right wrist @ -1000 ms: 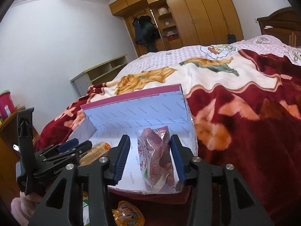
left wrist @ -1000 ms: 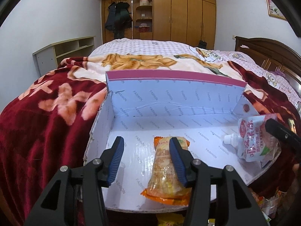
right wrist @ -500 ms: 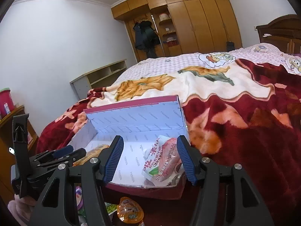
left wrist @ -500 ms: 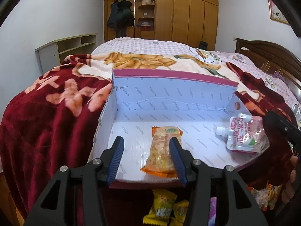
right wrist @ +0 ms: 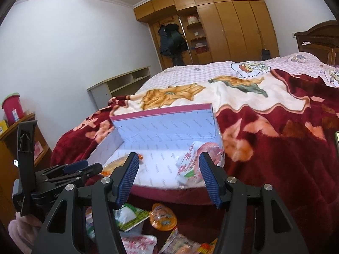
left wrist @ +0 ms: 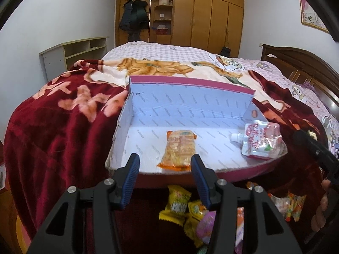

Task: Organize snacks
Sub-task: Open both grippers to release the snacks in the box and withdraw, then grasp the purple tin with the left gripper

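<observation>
A pale blue open box (left wrist: 186, 103) (right wrist: 167, 127) with a magenta rim lies on the bed. In it lie an orange snack packet (left wrist: 179, 150) (right wrist: 115, 164) near the middle and a pink drink pouch (left wrist: 261, 140) (right wrist: 193, 165) at the right end. My left gripper (left wrist: 164, 176) is open and empty, in front of the box's near edge. My right gripper (right wrist: 169, 175) is open and empty, just in front of the pouch. Loose snacks (left wrist: 186, 209) (right wrist: 163, 218) lie on the blanket below the box.
A dark red flowered blanket (left wrist: 59, 131) (right wrist: 275, 148) covers the bed around the box. A wooden wardrobe (left wrist: 203, 17) stands at the back, a low shelf unit (left wrist: 72, 55) at the left wall, a wooden headboard (left wrist: 300, 63) at the right.
Both grippers have drawn back from the box. The right gripper has opened and let go of the pink pouch, which now lies in the box. The loose snacks below came into view.
</observation>
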Available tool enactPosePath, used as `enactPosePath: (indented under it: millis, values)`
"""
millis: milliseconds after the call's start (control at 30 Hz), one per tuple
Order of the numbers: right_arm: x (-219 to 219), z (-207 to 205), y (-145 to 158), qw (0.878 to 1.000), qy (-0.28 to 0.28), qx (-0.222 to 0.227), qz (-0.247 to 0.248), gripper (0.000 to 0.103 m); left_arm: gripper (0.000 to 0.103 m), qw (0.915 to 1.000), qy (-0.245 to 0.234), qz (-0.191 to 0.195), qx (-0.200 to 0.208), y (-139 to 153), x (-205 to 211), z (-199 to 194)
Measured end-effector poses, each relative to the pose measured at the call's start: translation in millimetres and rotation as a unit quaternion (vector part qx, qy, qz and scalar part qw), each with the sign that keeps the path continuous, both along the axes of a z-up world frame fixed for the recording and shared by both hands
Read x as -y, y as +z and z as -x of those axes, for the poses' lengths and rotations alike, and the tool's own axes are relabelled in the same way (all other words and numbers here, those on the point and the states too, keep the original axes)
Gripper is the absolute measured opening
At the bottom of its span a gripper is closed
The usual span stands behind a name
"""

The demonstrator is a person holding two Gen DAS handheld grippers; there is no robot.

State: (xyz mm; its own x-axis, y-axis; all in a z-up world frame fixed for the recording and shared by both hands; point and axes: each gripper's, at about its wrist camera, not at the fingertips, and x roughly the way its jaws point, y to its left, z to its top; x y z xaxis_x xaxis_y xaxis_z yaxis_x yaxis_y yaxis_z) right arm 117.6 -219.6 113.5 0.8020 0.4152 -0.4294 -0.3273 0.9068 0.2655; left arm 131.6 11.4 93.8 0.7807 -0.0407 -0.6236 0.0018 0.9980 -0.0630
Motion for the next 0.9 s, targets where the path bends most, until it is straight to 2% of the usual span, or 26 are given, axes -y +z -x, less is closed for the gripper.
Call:
enactPosePath:
  millis: [700, 900]
  values:
    - [1.7, 46.4, -13.2, 1.0, 0.01, -0.02, 0.008, 0.06, 0.053, 0.9988, -0.038, 0.025, -0.017, 1.5, 7.7, 51.1]
    - [4.1, 51.8, -18.1, 0.999, 0.01, -0.029, 0.01, 0.06, 0.053, 0.9976, -0.065, 0.014, -0.016, 3.4, 22.8, 61.3]
